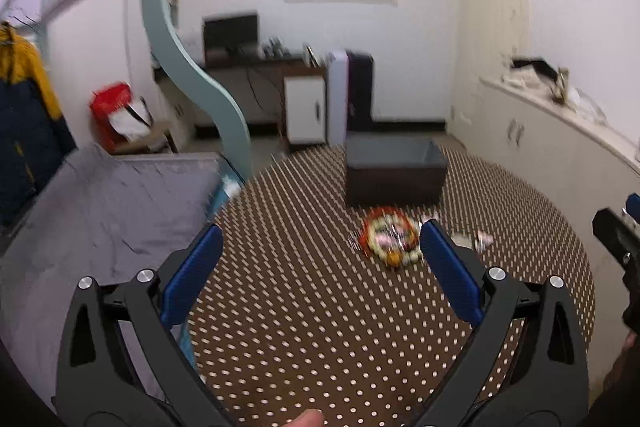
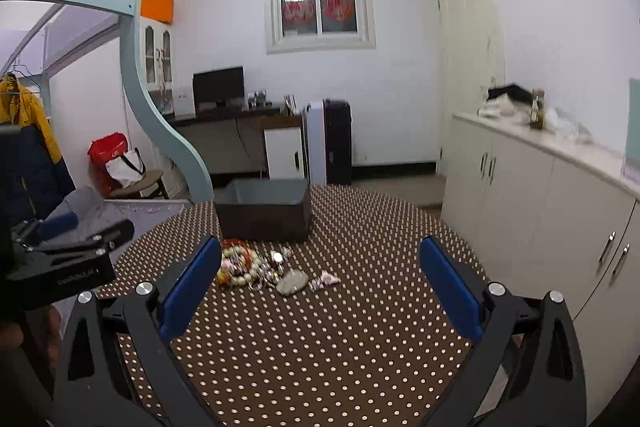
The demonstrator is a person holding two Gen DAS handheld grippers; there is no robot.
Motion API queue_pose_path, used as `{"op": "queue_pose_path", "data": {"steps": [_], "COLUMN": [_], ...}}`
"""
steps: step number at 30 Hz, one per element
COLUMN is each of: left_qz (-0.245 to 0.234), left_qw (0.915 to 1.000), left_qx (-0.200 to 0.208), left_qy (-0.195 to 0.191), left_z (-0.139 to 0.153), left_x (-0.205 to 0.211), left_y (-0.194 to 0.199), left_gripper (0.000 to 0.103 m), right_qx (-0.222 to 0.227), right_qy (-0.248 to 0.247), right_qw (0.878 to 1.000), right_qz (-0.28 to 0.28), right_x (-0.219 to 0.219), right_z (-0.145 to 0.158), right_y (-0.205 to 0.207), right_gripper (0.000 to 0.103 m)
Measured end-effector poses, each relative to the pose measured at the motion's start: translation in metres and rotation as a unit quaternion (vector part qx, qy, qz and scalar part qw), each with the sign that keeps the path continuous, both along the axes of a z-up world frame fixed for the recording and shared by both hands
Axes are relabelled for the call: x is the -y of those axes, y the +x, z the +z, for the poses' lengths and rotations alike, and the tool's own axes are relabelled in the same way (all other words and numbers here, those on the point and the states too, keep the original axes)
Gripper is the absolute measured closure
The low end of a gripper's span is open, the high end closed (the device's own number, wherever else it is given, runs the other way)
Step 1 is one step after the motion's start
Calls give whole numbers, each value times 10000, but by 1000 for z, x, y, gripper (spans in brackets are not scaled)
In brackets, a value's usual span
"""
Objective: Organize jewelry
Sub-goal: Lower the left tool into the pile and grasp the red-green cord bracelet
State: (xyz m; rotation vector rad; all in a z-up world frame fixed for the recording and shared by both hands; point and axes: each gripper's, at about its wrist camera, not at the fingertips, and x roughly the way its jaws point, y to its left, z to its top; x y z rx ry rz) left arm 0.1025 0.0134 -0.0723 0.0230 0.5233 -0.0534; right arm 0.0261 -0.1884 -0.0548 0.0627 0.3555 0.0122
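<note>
Both tongs, left gripper point(image 1: 320, 259) and right gripper point(image 2: 320, 271), are released and empty; jewelry pile point(image 2: 256, 267) waits ahead, before the dark box point(image 2: 264, 213), probably its destination

Each claw, left claw point(image 1: 318, 247) and right claw point(image 2: 320, 259) alike, is a black plastic frame with silver round-headed screws at its pivots and two ribbed blue pads point(image 2: 448, 291) (faint white lettering marks one body).

My gripper fingers point(image 2: 450, 283) have blue ribbed pads on matt black plastic with shiny metal bolts. The tablecloth point(image 2: 320, 347) looks smooth. The beads point(image 2: 240, 267) are glossy. The box point(image 2: 264, 217) is dull grey.
</note>
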Motion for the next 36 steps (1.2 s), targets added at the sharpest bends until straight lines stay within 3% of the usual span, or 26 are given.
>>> {"op": "queue_pose_path", "data": {"steps": [6, 11, 14, 18, 23, 27, 30, 36], "left_qz": [-450, -937, -1114, -1287, -1466, -1526, -1578, -1673], "left_qw": [9966, 9904, 9862, 9808, 9742, 9696, 9700, 9743], "left_qx": [-681, -1001, -1148, -1322, -1520, -1622, -1670, -1509], "left_qy": [-107, 148, 435, 634, 800, 1015, 796, -3], "left_z": [-29, -42, -50, -56, -62, -70, -70, -44], "left_x": [11, 35, 48, 62, 76, 83, 78, 47], "left_y": [32, 60, 75, 93, 111, 118, 124, 116], "left_gripper": [6, 9, 24, 33, 63, 75, 90, 91], "right_qx": [-550, -857, -1006, -1175, -1289, -1357, -1444, -1425], "right_qy": [325, 442, 475, 550, 610, 696, 738, 605], "right_qw": [9979, 9952, 9935, 9912, 9891, 9868, 9848, 9858], "right_qz": [109, 163, 221, 264, 366, 547, 618, 646], "right_x": [15, 24, 29, 37, 44, 46, 47, 43], "right_z": [-21, -36, -44, -53, -57, -56, -58, -52], "right_y": [22, 36, 44, 53, 63, 66, 69, 67], "right_gripper": [7, 7, 7, 7, 7, 7, 7, 7]}}
